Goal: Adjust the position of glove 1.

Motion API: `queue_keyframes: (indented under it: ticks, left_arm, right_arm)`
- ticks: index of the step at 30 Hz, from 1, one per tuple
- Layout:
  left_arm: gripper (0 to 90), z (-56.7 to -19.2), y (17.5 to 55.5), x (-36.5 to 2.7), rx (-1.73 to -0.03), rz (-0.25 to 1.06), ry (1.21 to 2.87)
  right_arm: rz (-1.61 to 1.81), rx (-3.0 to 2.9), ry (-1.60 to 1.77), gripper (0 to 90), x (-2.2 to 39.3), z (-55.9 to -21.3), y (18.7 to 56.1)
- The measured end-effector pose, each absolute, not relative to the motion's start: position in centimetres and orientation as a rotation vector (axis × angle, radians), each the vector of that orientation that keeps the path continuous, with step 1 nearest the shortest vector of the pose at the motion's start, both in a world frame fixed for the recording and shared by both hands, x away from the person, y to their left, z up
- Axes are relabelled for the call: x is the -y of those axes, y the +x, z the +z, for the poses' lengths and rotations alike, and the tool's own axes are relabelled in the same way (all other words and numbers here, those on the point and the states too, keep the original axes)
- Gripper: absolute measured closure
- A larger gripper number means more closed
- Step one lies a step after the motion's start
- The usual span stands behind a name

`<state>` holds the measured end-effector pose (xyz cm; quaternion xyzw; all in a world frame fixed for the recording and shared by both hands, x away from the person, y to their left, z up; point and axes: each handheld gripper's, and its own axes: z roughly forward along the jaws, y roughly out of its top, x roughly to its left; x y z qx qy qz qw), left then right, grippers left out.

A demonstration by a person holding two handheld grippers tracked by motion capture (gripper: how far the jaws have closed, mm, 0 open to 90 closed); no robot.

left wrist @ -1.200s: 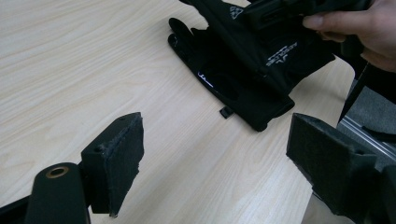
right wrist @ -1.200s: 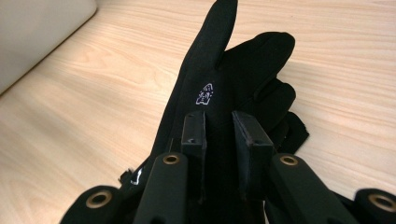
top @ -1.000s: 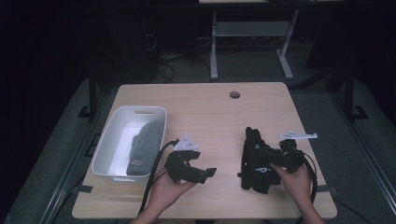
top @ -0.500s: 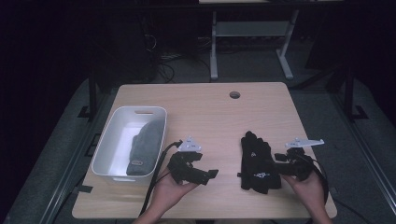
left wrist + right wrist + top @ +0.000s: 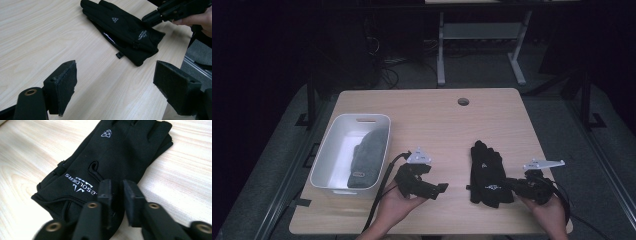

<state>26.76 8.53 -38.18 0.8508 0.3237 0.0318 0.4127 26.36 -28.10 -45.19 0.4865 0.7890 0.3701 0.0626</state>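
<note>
The black gloves (image 5: 488, 172), fingers pointing away, are pinched at the cuff by the right gripper (image 5: 512, 184); the left gripper (image 5: 438, 190) is held spread nearby.

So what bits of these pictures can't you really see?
- Right hand-held gripper: whether cloth of the black gloves is pinched between its nearly closed jaws; in the right gripper view they hide the cuff edge.
- Lower glove: the top glove covers it in all views.
- Grey cloth in the white tub: too small and dim in the high view to name.
- Fingertips of the gloves: cut off by the top edge in the right gripper view.
</note>
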Motion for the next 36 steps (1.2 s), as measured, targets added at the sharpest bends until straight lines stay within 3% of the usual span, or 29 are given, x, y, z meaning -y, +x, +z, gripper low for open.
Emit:
queue_keyframes:
  ticks: [6,7,9,15,18,23,28,33,36]
  left_arm:
    - [18.7,-38.2,26.8,-8.6,-0.814,0.082,2.141]
    - [18.7,-38.2,26.7,-8.5,-0.813,0.079,2.140]
    - [18.7,-38.2,26.7,-8.5,-0.812,0.081,2.142]
    - [18.7,-38.1,26.7,-8.7,-0.808,0.086,2.145]
    - [18.7,-38.2,26.6,-8.6,-0.805,0.086,2.148]
    - [18.7,-38.2,26.7,-8.5,-0.806,0.085,2.147]
    - [18.7,-38.2,26.6,-8.5,-0.806,0.084,2.145]
    - [18.7,-38.3,26.6,-8.4,-0.808,0.081,2.143]
    - [18.7,-38.2,26.6,-8.3,-0.803,0.080,2.147]
  right_arm:
    - [1.128,-2.391,1.440,87.4,28.0,-44.8,26.1]
    - [1.137,-2.398,1.437,83.6,28.1,-44.8,26.1]
    - [1.168,-2.407,1.425,67.1,28.3,-44.7,26.0]
    - [1.165,-2.452,1.440,58.2,28.9,-45.3,25.7]
    - [1.182,-2.462,1.476,64.9,29.0,-45.9,25.8]
    - [1.185,-2.469,1.470,89.8,28.7,-46.2,25.9]
    - [1.201,-2.467,1.452,89.8,28.8,-45.5,25.6]
    - [1.198,-2.511,1.282,65.0,27.2,-44.5,24.9]
    - [1.230,-2.553,1.175,61.8,26.0,-44.1,24.9]
